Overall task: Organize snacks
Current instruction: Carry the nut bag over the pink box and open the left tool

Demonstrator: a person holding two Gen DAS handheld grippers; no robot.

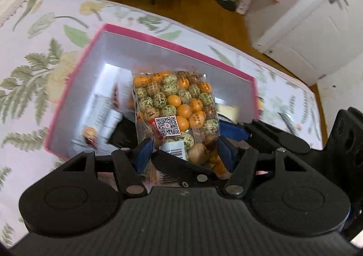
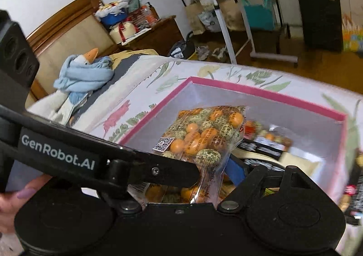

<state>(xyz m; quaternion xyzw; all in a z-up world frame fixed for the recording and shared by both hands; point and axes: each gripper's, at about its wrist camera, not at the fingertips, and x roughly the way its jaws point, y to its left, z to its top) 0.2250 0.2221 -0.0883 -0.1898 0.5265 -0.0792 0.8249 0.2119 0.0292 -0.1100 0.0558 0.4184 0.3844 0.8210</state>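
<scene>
Bedroom, wooden floor; bed (image 1: 34,69) under floral cover. On it: pink-rimmed box (image 1: 158,39), open, holding white packets (image 1: 102,110). Clear bag of orange and speckled coated nuts (image 1: 172,106), over the box interior, clenched at its lower end by left gripper (image 1: 183,149). Right gripper (image 2: 204,172) alongside the same bag; grasp cannot be told. Blue goose plush (image 2: 84,72) by headboard.
</scene>
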